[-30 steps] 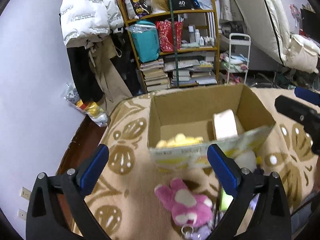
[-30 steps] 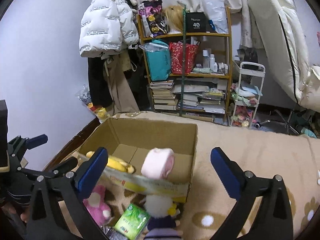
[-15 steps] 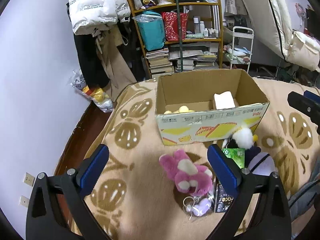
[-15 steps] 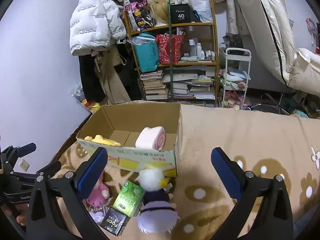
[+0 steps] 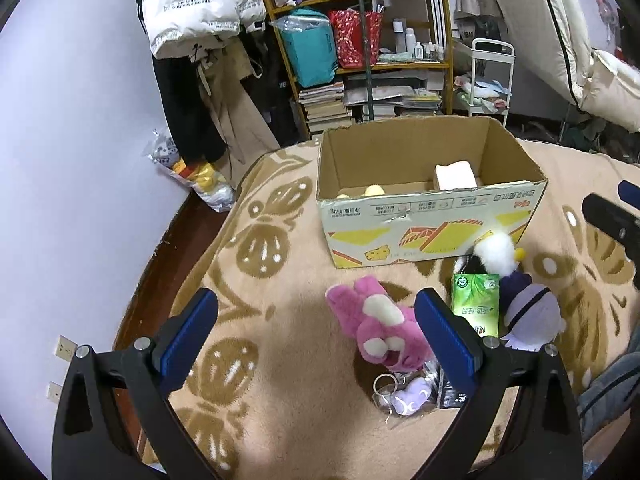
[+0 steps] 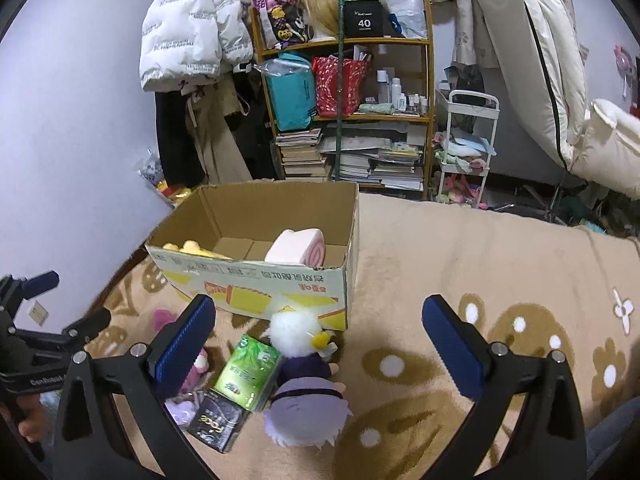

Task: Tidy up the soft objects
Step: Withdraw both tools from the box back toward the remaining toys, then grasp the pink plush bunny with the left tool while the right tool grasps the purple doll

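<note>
The right gripper (image 6: 318,338) has its jaws spread wide and holds nothing; it hangs above the beige blanket (image 6: 460,248). At 11 o'clock stands the cardboard box (image 6: 280,284), and inside it are a pink roll cushion (image 6: 298,247) at the right and a yellow plush (image 6: 192,249) at the left. Just before the box, at 6 to 7 o'clock, lie a white-haired doll (image 6: 300,368), a green packet (image 6: 248,372), a black packet (image 6: 216,424) and a pink plush (image 6: 188,356), which the left finger partly hides.
</note>
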Demonstrator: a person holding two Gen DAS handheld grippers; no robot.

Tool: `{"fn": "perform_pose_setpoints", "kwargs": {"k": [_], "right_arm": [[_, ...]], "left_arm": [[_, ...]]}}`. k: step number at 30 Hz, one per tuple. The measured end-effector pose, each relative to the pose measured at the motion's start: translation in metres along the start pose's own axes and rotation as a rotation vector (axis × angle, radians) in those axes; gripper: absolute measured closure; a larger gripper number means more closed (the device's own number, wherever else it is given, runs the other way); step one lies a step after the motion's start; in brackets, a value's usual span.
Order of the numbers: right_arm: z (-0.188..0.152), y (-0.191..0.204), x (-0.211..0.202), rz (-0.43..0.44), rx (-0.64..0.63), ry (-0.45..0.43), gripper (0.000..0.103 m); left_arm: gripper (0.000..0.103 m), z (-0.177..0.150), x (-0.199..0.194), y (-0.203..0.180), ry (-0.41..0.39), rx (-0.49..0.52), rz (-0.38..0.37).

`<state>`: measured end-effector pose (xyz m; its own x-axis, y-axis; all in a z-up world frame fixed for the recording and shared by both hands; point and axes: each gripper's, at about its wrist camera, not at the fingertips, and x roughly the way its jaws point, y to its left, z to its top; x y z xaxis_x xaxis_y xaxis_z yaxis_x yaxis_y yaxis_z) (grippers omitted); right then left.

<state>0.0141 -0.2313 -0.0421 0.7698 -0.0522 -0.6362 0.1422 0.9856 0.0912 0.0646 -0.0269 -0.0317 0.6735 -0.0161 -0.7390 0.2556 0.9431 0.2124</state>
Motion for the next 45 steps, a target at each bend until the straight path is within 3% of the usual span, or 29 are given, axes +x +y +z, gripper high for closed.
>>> {"fn": "perform_pose_setpoints", "kwargs": {"k": [16,25,34,45], "right_arm": [[-0.012,-0.001,0.039,-0.027,0.0,0.127,0.0],[-0.023,0.0,0.06,-0.059,-0.02,0.219,0.0],[-0.039,-0.001,0.087,-0.093,-0.037,0.373,0.0],[-0.06,-0.001,0.122,-0.05,-0.02,0.557,0.0]], "left_arm": [[0.005,-0.005,0.045,-0.005,0.126,-0.035,-0.038],[0.005,-0.013,0.065,-0.025,0.193,0.026,-0.05],[0.005,-0.018,0.085,-0.04,0.256,0.065,-0.055],[0.005,-0.027,0.112,-0.049,0.334,0.06,-0.09]]}}
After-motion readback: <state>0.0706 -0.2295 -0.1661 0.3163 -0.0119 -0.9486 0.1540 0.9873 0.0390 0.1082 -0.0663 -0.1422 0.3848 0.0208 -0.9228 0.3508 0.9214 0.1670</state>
